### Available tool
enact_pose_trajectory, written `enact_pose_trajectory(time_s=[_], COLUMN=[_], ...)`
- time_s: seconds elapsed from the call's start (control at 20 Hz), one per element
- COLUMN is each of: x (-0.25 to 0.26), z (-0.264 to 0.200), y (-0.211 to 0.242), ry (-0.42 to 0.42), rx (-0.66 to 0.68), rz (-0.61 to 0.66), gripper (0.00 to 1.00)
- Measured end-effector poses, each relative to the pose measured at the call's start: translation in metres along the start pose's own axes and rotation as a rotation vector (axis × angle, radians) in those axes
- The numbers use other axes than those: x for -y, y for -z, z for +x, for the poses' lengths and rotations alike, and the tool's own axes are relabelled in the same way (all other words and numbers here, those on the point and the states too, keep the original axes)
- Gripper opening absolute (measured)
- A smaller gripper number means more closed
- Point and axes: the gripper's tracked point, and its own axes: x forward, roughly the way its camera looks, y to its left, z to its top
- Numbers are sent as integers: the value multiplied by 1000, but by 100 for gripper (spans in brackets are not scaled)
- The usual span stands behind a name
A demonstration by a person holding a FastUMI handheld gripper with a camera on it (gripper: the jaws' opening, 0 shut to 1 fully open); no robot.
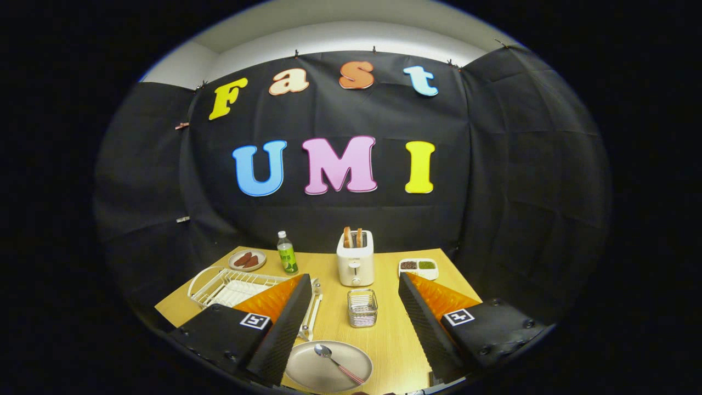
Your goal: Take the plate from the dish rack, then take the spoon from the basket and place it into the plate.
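A beige round plate (pixel 323 368) lies flat on the wooden table (pixel 389 334) between my fingers, close to the left one. A metal spoon (pixel 335 362) with a red checked handle rests on the plate, bowl pointing away. A small wire basket (pixel 362 308) stands just ahead of the plate, between the fingertips. The white dish rack (pixel 233 288) sits behind the left finger, partly hidden by it. My gripper (pixel 354 282) is open, raised above the table, with nothing between its fingers.
A white toaster (pixel 355 262) with two bread slices stands beyond the basket. A green-labelled bottle (pixel 286 253) and a small plate of sausages (pixel 247 260) sit at the far left. A divided white dish (pixel 418 267) sits at the far right.
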Motion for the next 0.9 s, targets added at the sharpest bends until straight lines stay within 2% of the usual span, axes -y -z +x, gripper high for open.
enact_pose_trajectory(time_s=[0.2, 0.4, 0.65, 0.9], x=[0, -4, -11, -8], z=[-21, -29, -24, -17], y=[-12, -22, -14, -9], ry=[63, 84, 71, 33], rx=[46, 71, 69, 48], rz=[-6, -23, 40, 32], gripper=[98, 98, 98, 98])
